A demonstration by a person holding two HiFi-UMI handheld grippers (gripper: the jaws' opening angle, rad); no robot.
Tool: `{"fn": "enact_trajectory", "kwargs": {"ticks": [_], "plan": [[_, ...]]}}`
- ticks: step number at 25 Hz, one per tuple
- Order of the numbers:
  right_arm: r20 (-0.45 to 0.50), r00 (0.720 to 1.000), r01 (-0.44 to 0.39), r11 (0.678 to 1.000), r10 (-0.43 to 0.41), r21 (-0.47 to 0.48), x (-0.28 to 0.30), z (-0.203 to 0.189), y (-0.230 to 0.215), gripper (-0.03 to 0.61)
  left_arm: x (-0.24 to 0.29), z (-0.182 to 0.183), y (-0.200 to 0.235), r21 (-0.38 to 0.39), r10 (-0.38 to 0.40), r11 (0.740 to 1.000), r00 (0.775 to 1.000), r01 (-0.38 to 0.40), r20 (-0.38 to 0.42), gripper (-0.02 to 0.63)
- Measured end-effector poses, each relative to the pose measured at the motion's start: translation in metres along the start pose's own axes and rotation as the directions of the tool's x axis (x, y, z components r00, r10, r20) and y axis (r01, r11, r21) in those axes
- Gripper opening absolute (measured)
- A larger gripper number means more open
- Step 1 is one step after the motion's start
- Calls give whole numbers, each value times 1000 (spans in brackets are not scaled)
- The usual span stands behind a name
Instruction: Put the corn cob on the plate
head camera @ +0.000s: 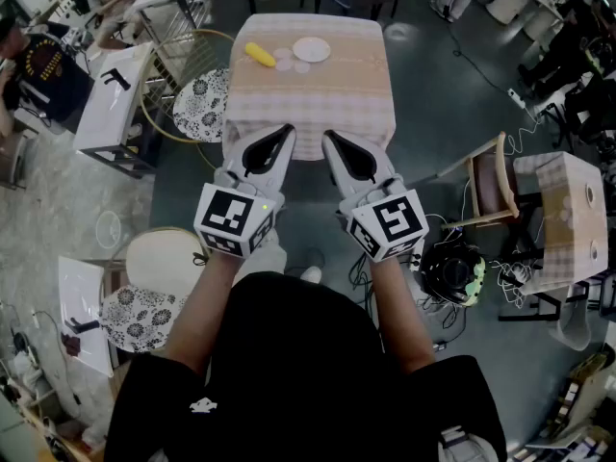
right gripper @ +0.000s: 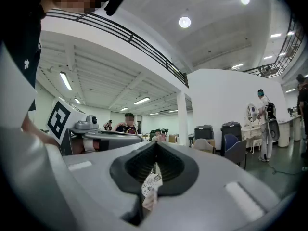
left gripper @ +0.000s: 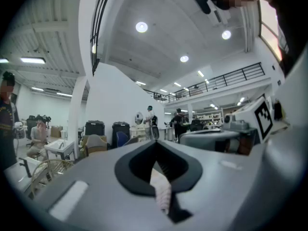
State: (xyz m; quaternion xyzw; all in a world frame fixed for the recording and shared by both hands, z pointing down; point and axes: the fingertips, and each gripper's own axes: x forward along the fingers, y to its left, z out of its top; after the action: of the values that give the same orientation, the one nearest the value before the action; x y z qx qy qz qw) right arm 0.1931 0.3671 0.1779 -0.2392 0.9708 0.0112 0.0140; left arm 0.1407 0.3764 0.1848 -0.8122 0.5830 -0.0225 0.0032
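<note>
Now, left gripper [head camera: 287,130]: jaws pressed together, empty (I hold it level).
right gripper [head camera: 328,137]: likewise closed, empty.
corn cob [head camera: 258,54]: on table [head camera: 308,99], near plate [head camera: 311,49].

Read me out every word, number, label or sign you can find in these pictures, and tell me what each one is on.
No words or numbers can be read anywhere.
Left marker cube, on the left gripper: black-and-white square code, no letters.
Right marker cube, on the right gripper: the same.
Print on a bystander's dark shirt: too small to read.
White emblem on the wearer's black top: too small to read.
</note>
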Motion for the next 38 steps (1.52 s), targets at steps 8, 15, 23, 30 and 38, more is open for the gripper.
{"fn": "enact_trajectory", "kwargs": {"ticks": [8, 15, 23, 30, 38], "plan": [[-5, 1000, 0, 999, 0, 40, 25, -2, -11, 2, 15, 2, 20, -3, -7, 1000, 1000, 7, -7, 3], [-30, 1000, 9, 999, -8, 43, 58, -10, -21, 2, 29, -4, 52, -12, -2, 1000, 1000, 2, -11, 4], [-53, 998, 35, 998, -32, 52, 101, -19, -37, 2, 50, -11, 92, -30, -21, 999, 1000, 21, -12, 3], [-75, 996, 48, 998, -45, 38, 143, -20, -45, 2, 64, -13, 131, -50, -41, 998, 999, 41, -8, 3], [-98, 993, 62, 998, -59, 30, 176, -18, -50, 2, 74, -13, 161, -71, -60, 996, 998, 59, -11, 3]]}}
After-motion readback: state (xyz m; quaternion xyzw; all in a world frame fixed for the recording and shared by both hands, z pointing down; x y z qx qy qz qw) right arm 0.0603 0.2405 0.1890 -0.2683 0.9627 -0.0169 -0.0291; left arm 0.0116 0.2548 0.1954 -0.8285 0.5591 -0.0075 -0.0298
